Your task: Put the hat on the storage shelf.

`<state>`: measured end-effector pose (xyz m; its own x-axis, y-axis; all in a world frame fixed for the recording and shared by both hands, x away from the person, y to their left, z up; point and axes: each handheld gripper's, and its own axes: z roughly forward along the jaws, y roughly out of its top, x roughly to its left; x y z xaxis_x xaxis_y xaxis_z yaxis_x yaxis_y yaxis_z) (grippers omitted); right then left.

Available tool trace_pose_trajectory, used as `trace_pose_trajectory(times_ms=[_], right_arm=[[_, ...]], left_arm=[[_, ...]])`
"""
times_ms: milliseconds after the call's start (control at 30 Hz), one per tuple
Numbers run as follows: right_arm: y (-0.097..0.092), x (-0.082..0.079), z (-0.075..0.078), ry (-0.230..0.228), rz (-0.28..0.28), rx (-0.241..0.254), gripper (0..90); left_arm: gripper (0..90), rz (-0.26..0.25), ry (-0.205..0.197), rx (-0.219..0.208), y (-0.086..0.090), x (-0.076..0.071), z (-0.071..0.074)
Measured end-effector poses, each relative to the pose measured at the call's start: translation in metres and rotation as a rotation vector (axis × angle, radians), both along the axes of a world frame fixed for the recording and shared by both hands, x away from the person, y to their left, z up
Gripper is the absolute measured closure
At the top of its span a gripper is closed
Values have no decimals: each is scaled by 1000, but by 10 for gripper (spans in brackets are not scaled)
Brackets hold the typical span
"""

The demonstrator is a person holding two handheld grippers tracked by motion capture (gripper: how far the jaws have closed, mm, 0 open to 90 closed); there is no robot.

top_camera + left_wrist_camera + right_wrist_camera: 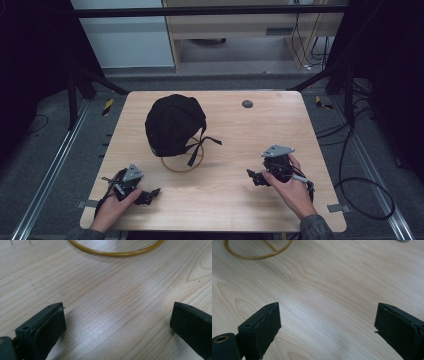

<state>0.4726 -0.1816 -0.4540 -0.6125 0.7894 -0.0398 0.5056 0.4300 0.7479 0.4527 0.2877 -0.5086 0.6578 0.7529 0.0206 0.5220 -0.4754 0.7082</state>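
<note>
High view: black cap (174, 124) sitting on light wood worktop (235, 200), far-left of centre, straps trailing toward yellow ring (176, 169) lying just in front, cap overlapping ring's far edge. Left claw (150, 194) resting low near front-left edge, jaws spread wide, gripping nothing, ring (117, 253) showing ahead in left gripper view. Right claw (252, 176) hovering front-right, well apart from cap, jaws gaping, nothing between. Small grey disc (247, 104) lying near far edge.

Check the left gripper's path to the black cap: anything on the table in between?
Only the yellow ring. It lies on the table at the black cap's near edge, under its straps, between the cap and the open left gripper. Otherwise bare wood.
</note>
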Motion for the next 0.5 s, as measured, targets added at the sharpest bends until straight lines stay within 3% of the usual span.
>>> trace_pose_trajectory(times_ms=[500], right_arm=[[18,6,-49,91,-16,8,71]], left_arm=[[0,0,0,0,0,0,0]])
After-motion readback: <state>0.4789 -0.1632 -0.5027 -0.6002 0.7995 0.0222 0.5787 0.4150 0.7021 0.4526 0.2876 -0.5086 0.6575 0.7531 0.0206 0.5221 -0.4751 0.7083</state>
